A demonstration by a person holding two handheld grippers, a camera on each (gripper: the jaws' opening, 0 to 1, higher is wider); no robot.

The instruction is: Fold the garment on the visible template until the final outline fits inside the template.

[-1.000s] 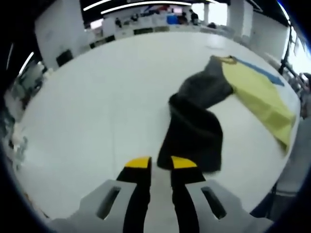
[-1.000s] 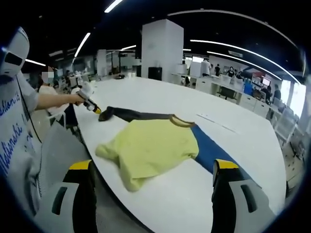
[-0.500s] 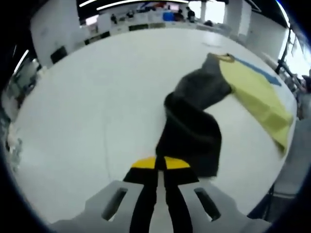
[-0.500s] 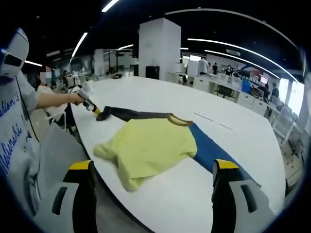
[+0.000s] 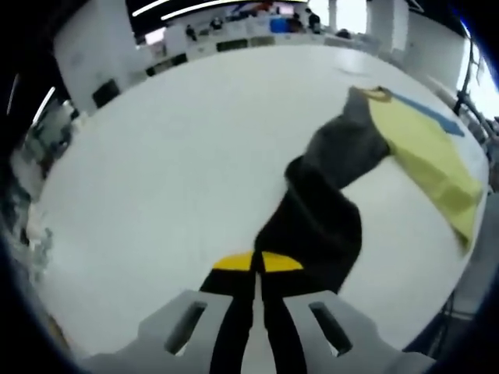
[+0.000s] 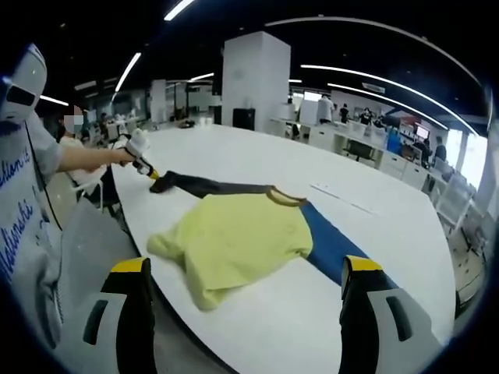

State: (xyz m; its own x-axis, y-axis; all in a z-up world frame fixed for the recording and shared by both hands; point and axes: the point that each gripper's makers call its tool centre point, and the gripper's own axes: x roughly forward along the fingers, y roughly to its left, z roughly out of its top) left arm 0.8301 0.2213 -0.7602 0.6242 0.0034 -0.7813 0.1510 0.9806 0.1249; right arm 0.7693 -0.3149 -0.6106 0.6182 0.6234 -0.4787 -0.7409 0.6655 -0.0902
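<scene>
My left claw (image 5: 258, 262) is clenched on the dark sleeve end (image 5: 316, 234) of the shirt (image 6: 238, 238), which stretches long across the white table (image 6: 257, 156) toward my right claw (image 6: 245, 269), released and hovering at the table's near edge.

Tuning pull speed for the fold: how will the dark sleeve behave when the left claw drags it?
Probably floppy: the dark sleeve already twists and bunches ahead of the left claw, which looks shut on its end. Likely light, and it may tug the yellow body along the smooth white table, since they're joined.
</scene>
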